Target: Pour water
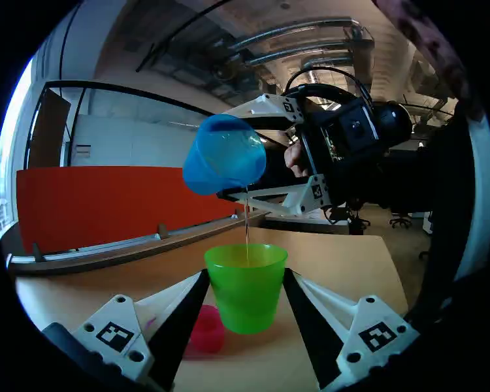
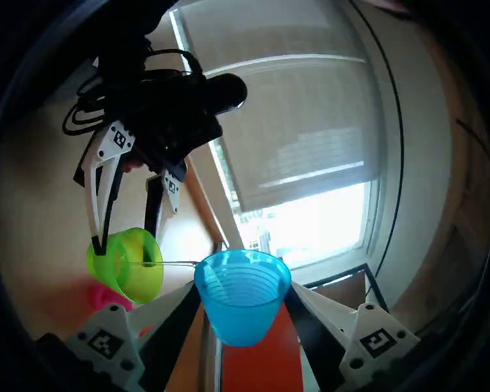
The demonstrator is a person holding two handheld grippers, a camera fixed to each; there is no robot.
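A green cup (image 1: 246, 294) stands upright just above the wooden table (image 1: 336, 261), with my left gripper (image 1: 246, 281) shut on it. Above it, my right gripper (image 1: 230, 157) is shut on a blue cup (image 1: 222, 163) tilted mouth-down. A thin stream of water (image 1: 247, 222) falls from its rim into the green cup. In the right gripper view the blue cup (image 2: 243, 304) sits between my right gripper's (image 2: 243, 294) fingers. The stream (image 2: 173, 263) runs across to the green cup (image 2: 127, 264), held by the left gripper (image 2: 124, 245).
A small pink cup (image 1: 206, 330) rests on the table to the left of the green cup, seen also as the pink cup (image 2: 104, 297). An orange partition (image 1: 114, 202) runs behind the table's far edge. Office chairs (image 1: 398, 221) stand far right. A bright window (image 2: 297, 228) has blinds.
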